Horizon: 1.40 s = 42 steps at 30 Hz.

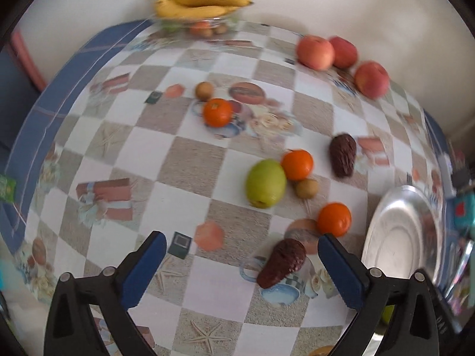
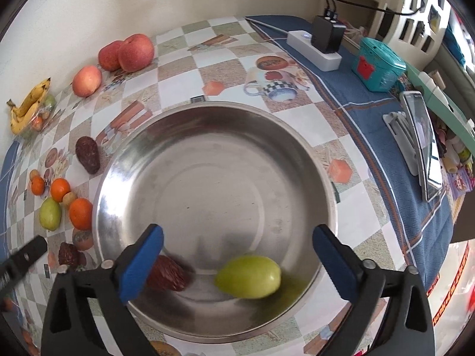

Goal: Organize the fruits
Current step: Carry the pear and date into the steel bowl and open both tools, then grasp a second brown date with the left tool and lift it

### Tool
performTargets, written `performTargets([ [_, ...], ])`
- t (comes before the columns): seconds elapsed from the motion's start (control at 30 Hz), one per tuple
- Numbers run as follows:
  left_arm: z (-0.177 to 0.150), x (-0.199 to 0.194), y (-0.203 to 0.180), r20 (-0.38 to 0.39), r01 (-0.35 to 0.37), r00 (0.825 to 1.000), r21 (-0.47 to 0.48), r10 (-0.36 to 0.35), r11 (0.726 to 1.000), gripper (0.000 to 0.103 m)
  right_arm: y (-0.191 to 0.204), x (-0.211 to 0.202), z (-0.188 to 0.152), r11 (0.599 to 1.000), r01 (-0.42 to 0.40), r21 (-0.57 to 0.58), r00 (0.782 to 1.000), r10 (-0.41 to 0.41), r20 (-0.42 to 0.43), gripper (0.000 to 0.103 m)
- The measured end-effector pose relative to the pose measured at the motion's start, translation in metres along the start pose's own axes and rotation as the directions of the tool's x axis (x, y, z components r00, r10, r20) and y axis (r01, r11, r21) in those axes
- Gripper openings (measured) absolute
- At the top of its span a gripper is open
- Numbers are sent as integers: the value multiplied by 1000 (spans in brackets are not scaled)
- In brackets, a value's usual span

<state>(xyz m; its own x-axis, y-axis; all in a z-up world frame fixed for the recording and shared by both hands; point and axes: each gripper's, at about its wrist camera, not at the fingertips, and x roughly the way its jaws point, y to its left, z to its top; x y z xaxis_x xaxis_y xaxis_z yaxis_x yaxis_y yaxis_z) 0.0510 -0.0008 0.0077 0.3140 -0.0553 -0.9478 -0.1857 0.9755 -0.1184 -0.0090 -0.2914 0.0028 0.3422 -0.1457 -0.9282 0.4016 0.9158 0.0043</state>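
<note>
My right gripper stands open above the steel bowl; a green fruit and a dark brown avocado lie loose in the bowl below its fingers. My left gripper is open over the table, with a brown avocado lying between its blue pads, untouched. Ahead of it lie an orange, a green fruit, another orange, a small brown fruit, a second avocado and a third orange. Three red apples sit at the far edge.
Bananas rest on a glass dish of fruit by the wall. The steel bowl's rim shows right of my left gripper. A power strip, a teal box and a phone on a stand sit on the blue cloth to the right.
</note>
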Motion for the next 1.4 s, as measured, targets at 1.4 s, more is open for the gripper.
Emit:
performTargets([
  [1.4, -7, 29, 4, -71, 53, 996, 29, -51, 998, 103, 87, -13, -8, 986, -108, -127, 993, 102, -55, 101],
])
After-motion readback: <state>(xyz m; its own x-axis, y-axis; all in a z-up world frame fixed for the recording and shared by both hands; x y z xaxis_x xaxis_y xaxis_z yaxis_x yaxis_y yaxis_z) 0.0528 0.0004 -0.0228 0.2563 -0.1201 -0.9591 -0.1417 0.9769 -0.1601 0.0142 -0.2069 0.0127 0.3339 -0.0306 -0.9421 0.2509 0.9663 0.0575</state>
